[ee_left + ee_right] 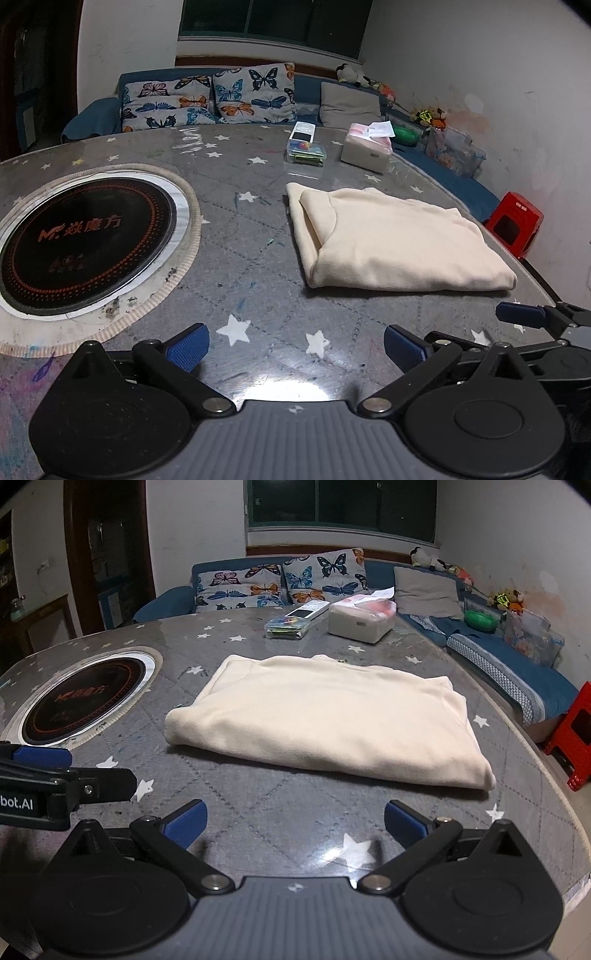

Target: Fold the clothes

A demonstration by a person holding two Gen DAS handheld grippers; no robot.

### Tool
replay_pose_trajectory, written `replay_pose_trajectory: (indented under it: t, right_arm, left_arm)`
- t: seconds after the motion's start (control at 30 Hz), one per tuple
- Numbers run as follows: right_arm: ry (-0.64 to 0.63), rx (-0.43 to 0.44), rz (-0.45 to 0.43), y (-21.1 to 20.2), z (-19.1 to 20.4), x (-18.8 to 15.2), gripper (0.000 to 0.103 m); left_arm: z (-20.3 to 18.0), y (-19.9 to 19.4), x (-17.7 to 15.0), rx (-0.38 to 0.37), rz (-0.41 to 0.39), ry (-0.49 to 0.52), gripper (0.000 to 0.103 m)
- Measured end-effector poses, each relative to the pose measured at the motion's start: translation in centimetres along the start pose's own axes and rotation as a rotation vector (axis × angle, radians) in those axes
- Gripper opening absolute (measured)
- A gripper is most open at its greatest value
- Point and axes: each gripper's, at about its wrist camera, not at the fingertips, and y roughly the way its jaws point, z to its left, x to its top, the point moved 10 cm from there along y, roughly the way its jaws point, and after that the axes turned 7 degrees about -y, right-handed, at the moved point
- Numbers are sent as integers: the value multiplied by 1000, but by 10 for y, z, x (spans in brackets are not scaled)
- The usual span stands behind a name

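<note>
Both claws sit low over the table (280, 812), spread wide w/ nothing in them: right claw (295, 823), left claw (295, 347). Folded cream top (325, 720) lies flat just ahead of the right claw, ahead and to the right of the left one. Round black cooktop (81, 240) is ahead-left of both; tissue box (362, 622) is way past the top.

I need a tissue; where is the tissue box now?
The tissue box stands at the far side of the table, beyond the folded cream garment and right of the clear plastic case.
</note>
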Motion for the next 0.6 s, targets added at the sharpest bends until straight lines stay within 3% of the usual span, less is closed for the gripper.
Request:
replay_pose_trajectory:
  t: [0.6]
  right_arm:
    - [36,-10,17,7,-12,-3,103]
  left_arm:
    - [-10,7,4,9,-8,43,102]
